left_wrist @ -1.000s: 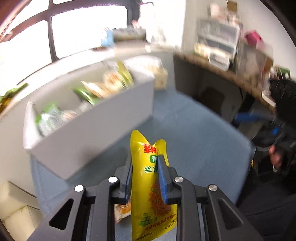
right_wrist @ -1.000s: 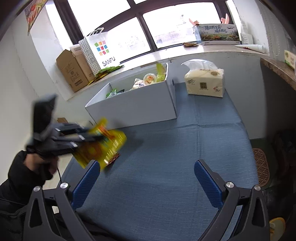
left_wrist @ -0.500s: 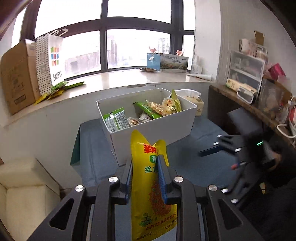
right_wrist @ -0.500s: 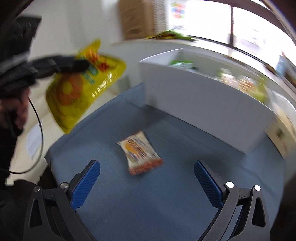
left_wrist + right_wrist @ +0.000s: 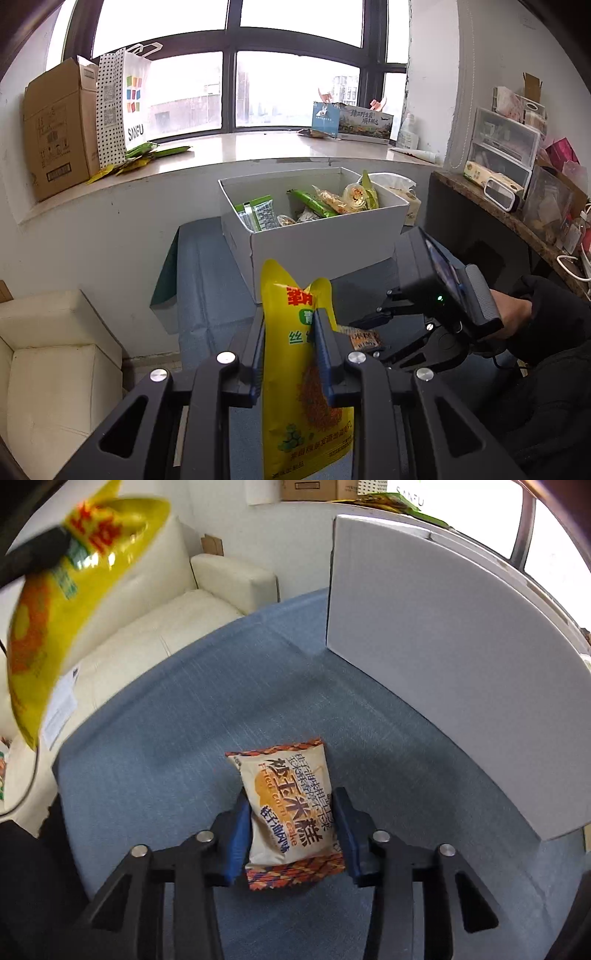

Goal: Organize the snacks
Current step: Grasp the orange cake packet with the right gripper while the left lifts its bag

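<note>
Since the earlier frame the right gripper (image 5: pixel 293 830) has been lowered over the fried corn cake packet (image 5: pixel 290 810) on the blue cloth (image 5: pixel 166 738); its jaws have just been closing and now flank the packet. The white box (image 5: pixel 443 657) wall stands nearby, bare cloth between. The yellow pouch (image 5: pixel 301 373) is clamped upright, aloft, in the left gripper (image 5: pixel 288 343).

Packet (image 5: pixel 291 808): "Fried Corn Cake"; bag (image 5: pixel 123 105): probably "SANFU".
</note>
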Available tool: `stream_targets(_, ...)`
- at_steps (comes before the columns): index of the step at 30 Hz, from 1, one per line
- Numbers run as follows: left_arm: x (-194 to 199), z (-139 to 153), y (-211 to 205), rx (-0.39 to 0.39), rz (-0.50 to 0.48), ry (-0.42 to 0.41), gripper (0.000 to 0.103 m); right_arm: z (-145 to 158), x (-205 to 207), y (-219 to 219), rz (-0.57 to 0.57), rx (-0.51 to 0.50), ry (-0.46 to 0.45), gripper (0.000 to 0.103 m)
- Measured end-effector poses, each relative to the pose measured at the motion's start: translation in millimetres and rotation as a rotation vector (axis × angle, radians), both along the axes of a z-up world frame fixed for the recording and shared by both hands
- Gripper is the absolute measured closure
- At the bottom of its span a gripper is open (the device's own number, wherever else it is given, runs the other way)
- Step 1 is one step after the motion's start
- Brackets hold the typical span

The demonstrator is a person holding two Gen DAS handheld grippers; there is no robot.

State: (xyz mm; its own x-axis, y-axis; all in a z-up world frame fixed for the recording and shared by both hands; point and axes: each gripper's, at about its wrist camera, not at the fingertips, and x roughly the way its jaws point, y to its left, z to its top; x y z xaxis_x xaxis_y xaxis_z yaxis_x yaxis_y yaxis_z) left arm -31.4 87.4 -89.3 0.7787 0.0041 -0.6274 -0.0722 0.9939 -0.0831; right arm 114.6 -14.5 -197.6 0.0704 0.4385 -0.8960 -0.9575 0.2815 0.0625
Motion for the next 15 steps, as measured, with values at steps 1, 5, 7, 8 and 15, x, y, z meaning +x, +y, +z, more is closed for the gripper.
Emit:
stream_targets(1, 0, 0, -1, -0.001, -0.006, -0.004, 0.076, 5, 0, -5, -0.017, 0.021, -0.018, 0.059)
stream_targets(5, 2, 4, -3, -0.013, -0.017, -0.024, 0.076, 30, 1, -33, -0.09, 0.119, -0.001, 0.059)
stream_targets(7, 5, 7, -2, -0.037, -0.004, -0.049, 0.076, 47, 3, -50, -0.146, 0.182, 0.001, 0.059)
stream_targets(8, 9, 10, 0, -0.065, -0.004, -0.064, 0.076, 54, 3, -58, -0.167, 0.208, -0.001, 0.059)
stream_targets(15, 52, 44, 10, -0.214, -0.031, -0.223, 0.076, 124, 27, -101, -0.366, 0.379, -0.114, 0.059)
